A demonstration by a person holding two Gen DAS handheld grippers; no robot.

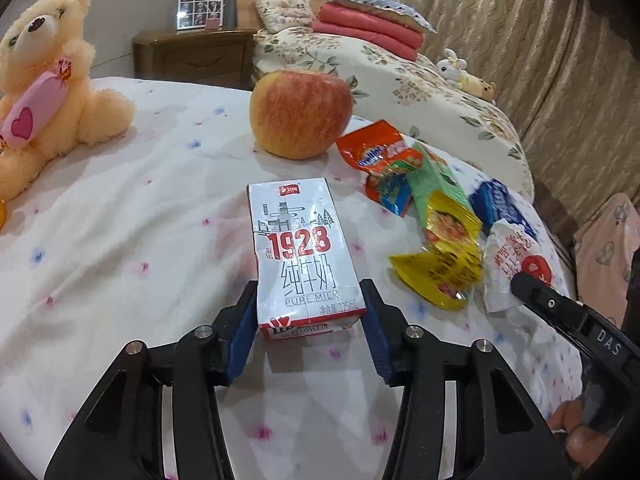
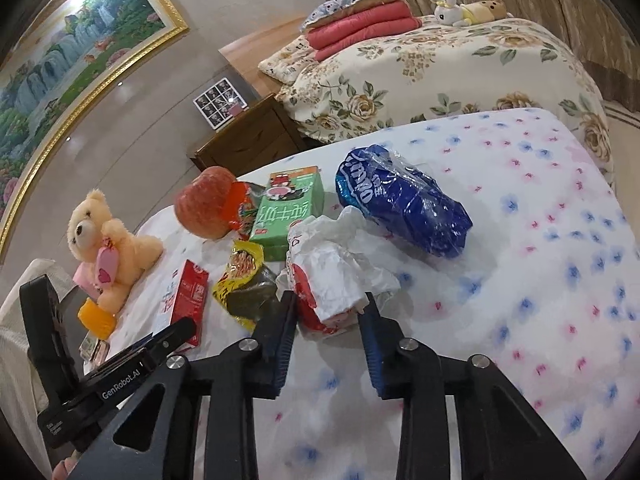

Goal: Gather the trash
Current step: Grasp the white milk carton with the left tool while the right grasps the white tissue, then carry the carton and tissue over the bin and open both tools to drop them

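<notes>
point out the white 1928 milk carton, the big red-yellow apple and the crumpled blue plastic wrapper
white 1928 milk carton [image 1: 300, 248], left wrist view, on the red printed numerals of its top face
big red-yellow apple [image 1: 300, 114], left wrist view, middle of its skin
crumpled blue plastic wrapper [image 2: 404, 200], right wrist view, centre of the bag

Surface: my bed [image 1: 120, 208], white sheet with small flowers.
Centre: milk carton [image 1: 298, 256], apple [image 1: 300, 114] behind it.
Right: snack wrappers [image 1: 432, 216].
Upper left: teddy bear [image 1: 52, 84].

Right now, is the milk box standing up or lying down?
Lying down. The milk box rests flat on the flowered sheet, its printed front facing up, between the left gripper fingers.
</notes>
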